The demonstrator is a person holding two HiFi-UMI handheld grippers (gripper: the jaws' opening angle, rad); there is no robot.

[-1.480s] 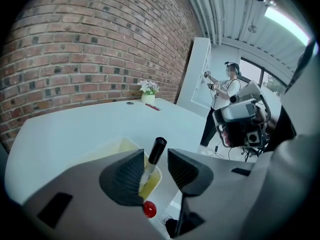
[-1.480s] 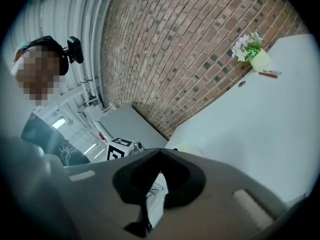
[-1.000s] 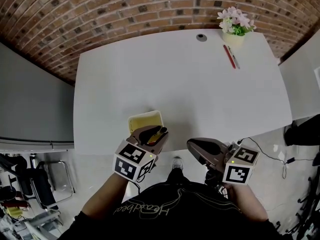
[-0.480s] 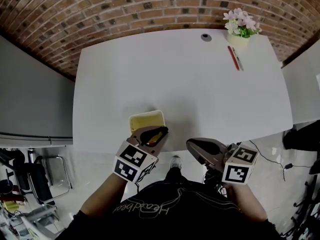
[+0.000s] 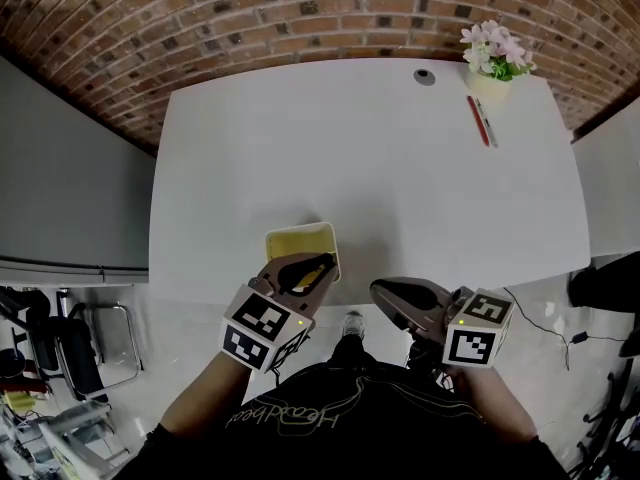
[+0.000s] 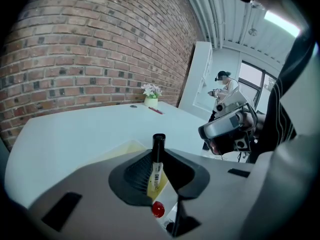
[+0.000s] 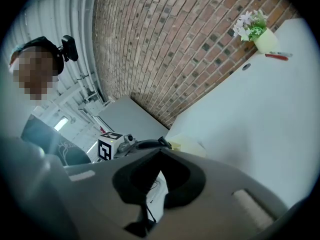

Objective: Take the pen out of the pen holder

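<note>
A pale yellow square pen holder [image 5: 300,246] stands at the white table's front edge. My left gripper [image 5: 318,266] reaches over its near rim, pointing downward. In the left gripper view a pen [image 6: 158,149] with a black cap and yellow barrel stands upright between the jaws of that gripper [image 6: 159,158], which are closing; both pads touch the barrel. The holder's rim [image 6: 125,149] shows just behind. A small red round thing [image 6: 157,209] sits below the jaws. My right gripper [image 5: 385,290] hovers off the table's edge, shut and empty, and the holder [image 7: 189,145] lies ahead of it.
The white table [image 5: 400,188] stretches back to a brick wall. At its far right corner stand a flower pot [image 5: 495,66], a red pen [image 5: 480,120] beside a grey one, and a cable grommet [image 5: 425,76]. A chair [image 5: 75,343] stands on the floor to the left.
The left gripper's jaws have narrowed around the pen in the holder. Both hands have stayed where they were; the head view has shifted slightly.
</note>
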